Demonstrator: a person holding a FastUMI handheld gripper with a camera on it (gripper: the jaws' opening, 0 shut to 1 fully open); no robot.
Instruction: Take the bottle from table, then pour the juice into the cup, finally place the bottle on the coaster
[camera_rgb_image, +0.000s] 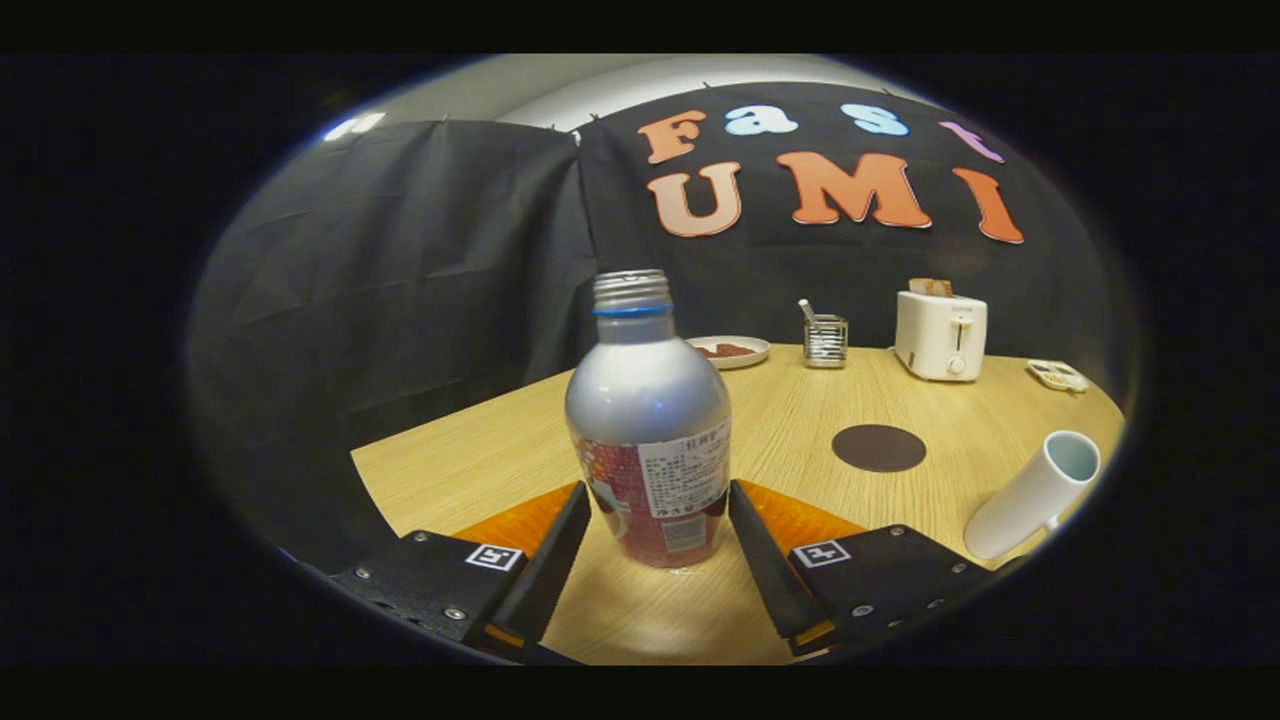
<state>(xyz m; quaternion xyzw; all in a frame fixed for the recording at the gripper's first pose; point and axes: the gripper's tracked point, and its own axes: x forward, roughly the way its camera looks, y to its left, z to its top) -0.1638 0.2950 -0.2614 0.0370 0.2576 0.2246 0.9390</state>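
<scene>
We found the bottle (648, 420) standing upright on the wooden desk (500, 455), uncapped, its threaded neck open; its contents could not be seen through the silver and red body. The tongs (660, 515) stood apart, one finger at each side of the bottle's lower body. The fingertips (578, 505) lay very close to the label, but we could not tell whether they pressed on it.

Beyond the right finger lay the dark round coaster (879, 448), bare. Further right, near the desk edge, stood the white cup (1035, 493); it appeared tilted, and its inside looked pale, with no liquid we could make out. Its base was partly cut off.

At the far side of the desk we noted a plate (730, 351) carrying something reddish brown, a wire holder (826, 341) with a utensil in it, a white toaster (940, 335) with bread in its slot, and a small tray (1057, 375) whose contents were too small to tell.
</scene>
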